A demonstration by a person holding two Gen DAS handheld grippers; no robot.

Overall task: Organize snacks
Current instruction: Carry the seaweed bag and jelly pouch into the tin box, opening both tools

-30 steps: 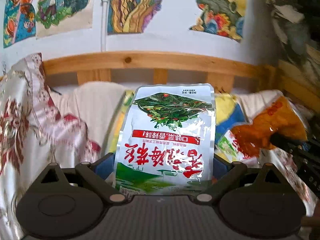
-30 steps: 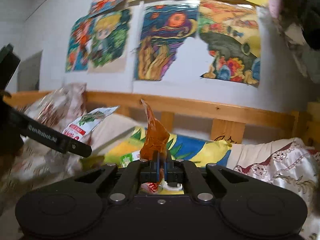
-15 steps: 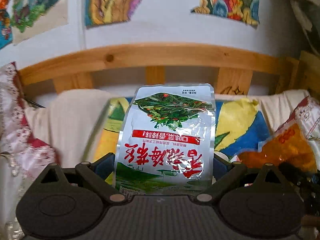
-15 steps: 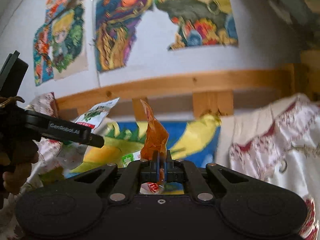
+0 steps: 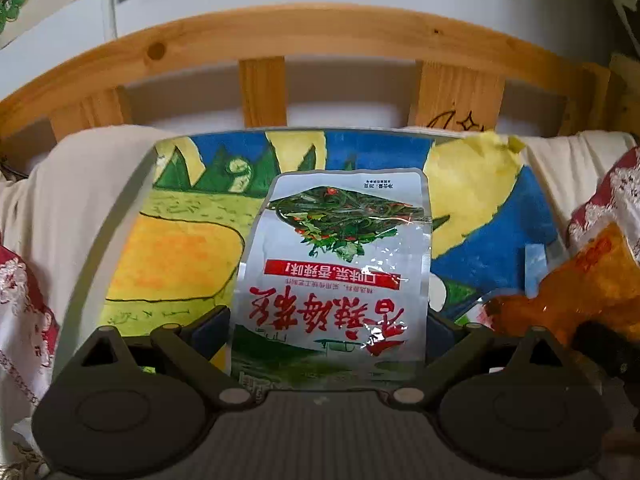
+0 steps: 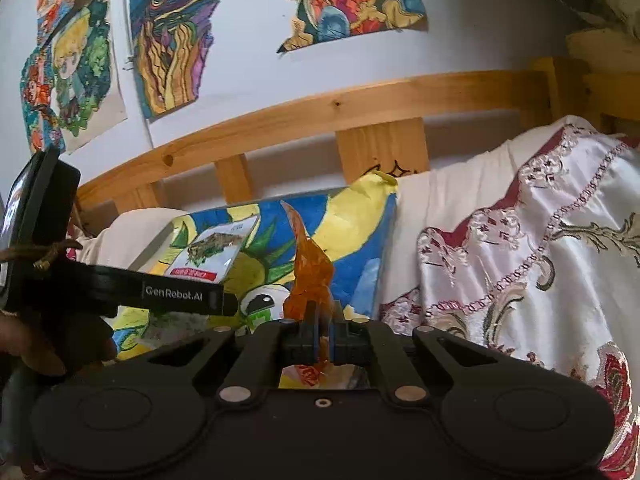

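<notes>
While clamped from both sides, stands upright between the fingers of the left gripper (image 5: 328, 328). Holds a silver pouch (image 5: 336, 264) across its full width at the near end, jaws set wide and pressing on the two side seams, print upside down to the camera. Looks light and floppy: thin crinkled foil, slick to the touch, likely to bow or slide out if squeezed harder. Better gripped on the flat sealed margin than across the soft filled middle.

Over on the right, right gripper (image 6: 320, 336) pressed nearly together on a thin orange packet (image 6: 310, 272), pinching its lower end edge-on so that the rest rises in a twisted point. Seems just as light, soft and crumpled; no sign of anything brittle, though contents not readable.

Both tools level and pointing far, toward the wooden headboard (image 5: 320, 36), side by side and near each other, orange packet at the right edge of the left view. Below and beyond, a painted panel (image 5: 180, 248) lying on the bedding, pale cloth to its left, embroidered cloth (image 6: 540, 260) to its right. Both snacks apparently in the air above the panel, not resting on it.
</notes>
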